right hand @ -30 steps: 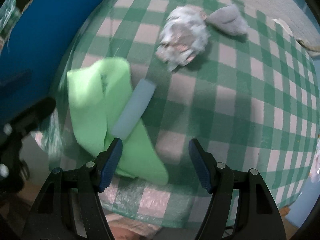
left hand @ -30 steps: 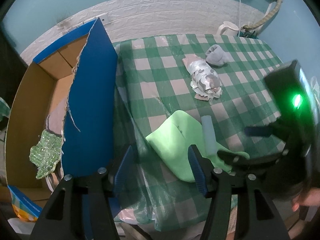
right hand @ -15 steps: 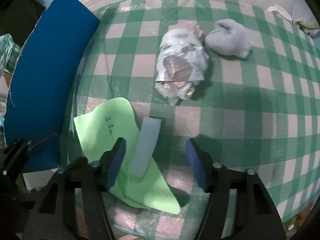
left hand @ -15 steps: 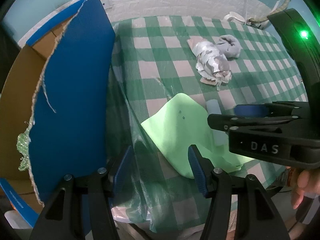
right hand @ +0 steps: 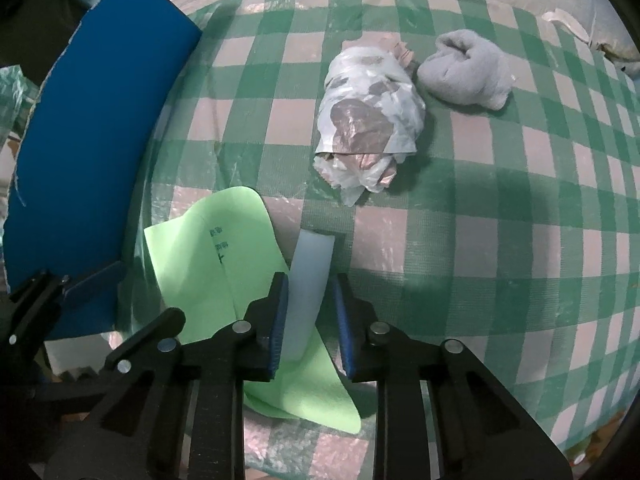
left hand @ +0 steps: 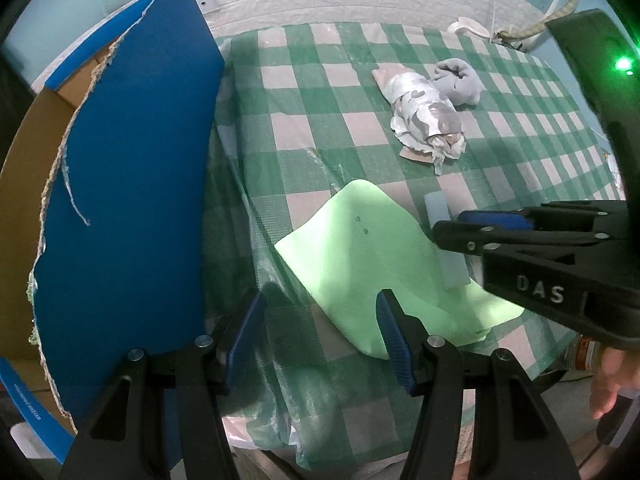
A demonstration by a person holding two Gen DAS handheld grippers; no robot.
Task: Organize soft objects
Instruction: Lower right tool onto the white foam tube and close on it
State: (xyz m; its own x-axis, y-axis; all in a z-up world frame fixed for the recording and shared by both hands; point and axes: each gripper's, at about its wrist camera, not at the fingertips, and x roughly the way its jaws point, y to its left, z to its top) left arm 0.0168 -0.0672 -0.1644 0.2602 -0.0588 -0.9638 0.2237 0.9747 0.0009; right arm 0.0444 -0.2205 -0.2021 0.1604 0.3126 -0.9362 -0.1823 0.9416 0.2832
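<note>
My right gripper (right hand: 308,320) was over the pale blue foam strip (right hand: 308,280), jaws closing, the strip standing between the blue pads. The left pad looked to touch it; a sliver of gap showed on the right side, so I judged the grip not yet firm. The strip lay partly on the green sheet (right hand: 208,264), near the table's front edge on the checked cloth (right hand: 480,200).

My left gripper (left hand: 320,332) hung wide with nothing in it, low by the sheet's near corner, beside the blue flap of the cardboard box (left hand: 128,184).

The risks as I saw them: the foam could squash and slip out sideways if I caught only its edge. The pads could also pinch the green sheet underneath and drag it off the table along with the strip. The patterned bundle (right hand: 368,128) and grey sock (right hand: 468,72) sat well apart, safe from any knock. Swinging toward the box, I could clip that upright flap.
</note>
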